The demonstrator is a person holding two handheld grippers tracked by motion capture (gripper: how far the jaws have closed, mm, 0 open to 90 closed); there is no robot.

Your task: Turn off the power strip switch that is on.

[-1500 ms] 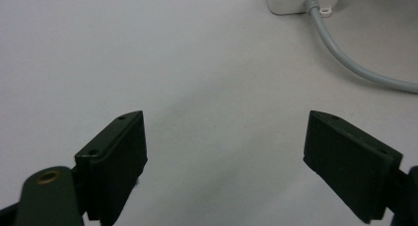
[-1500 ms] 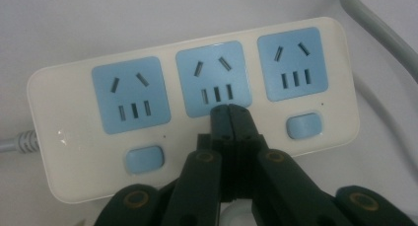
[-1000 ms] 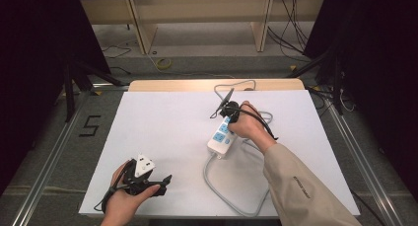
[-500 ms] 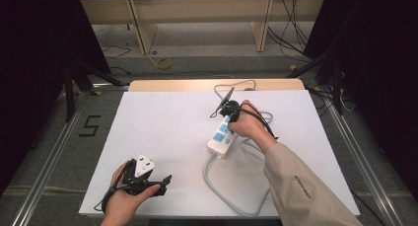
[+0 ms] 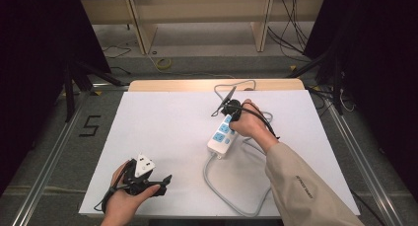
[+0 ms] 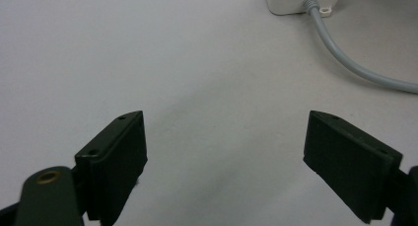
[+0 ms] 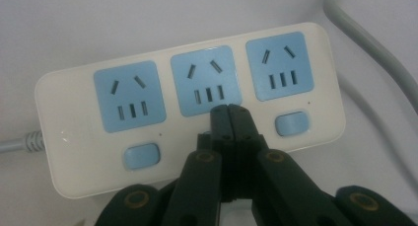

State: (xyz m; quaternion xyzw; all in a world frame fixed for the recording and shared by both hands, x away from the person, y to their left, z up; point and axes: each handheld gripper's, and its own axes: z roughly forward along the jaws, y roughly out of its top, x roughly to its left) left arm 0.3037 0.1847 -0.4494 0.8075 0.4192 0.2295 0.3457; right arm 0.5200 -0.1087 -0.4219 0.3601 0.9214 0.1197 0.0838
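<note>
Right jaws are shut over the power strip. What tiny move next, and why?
Probably press straight down: the right gripper, jaws shut, sits over the power strip's middle switch, with two blue switches visible beside it.

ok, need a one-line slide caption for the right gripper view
Closed right gripper tips over the middle switch position of a white three-outlet power strip with blue sockets.
</note>
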